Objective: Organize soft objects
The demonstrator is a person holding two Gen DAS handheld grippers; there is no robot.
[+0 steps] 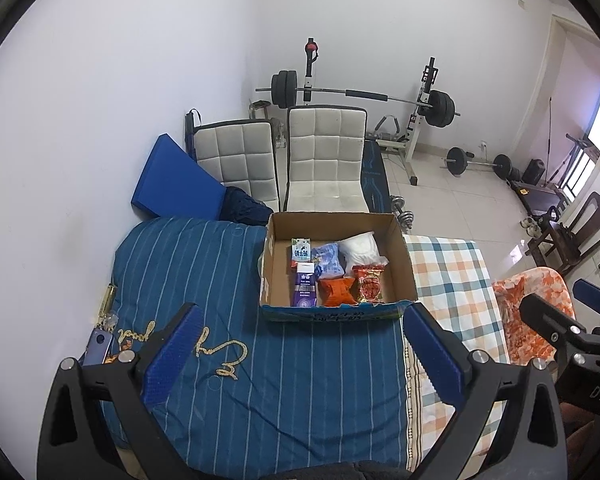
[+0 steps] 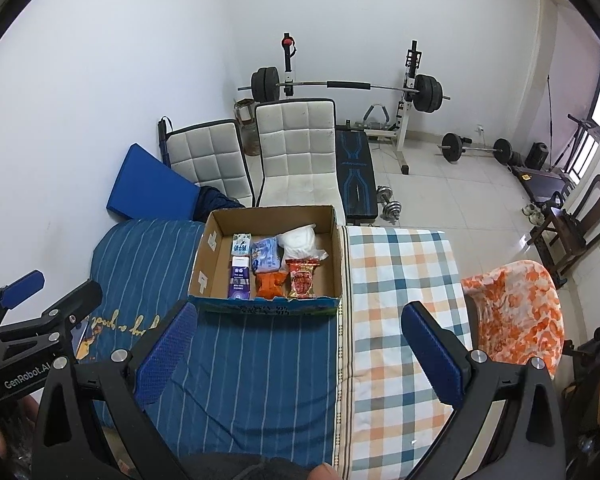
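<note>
Soft packets all look to be sitting in the cardboard box already, so you seem pretty much done with this one. From the left wrist view I count a white pouch at the back, a pale blue pack next to it, a small milk-style carton, a purple box, an orange bag and a red snack packet, lined up in neat rows toward the right half. The left part of the box floor is bare. I can't spot anything loose left on the bed, so at most you've got some tidying inside the box to do.

Both tools are empty with fingers wide apart: left tool hovers at 6 o'clock from the box over the blue striped cover, right tool sits over the seam where that cover meets the checked sheet.

Surface is a bed, not a table, so it's squishy and the box could tip if you lean on it. Room-wise: two white padded chairs at 12 o'clock behind the box, a barbell rack against the far wall, more weights on the tiled floor at 2 o'clock, and an orange patterned cloth at 3 o'clock.
</note>
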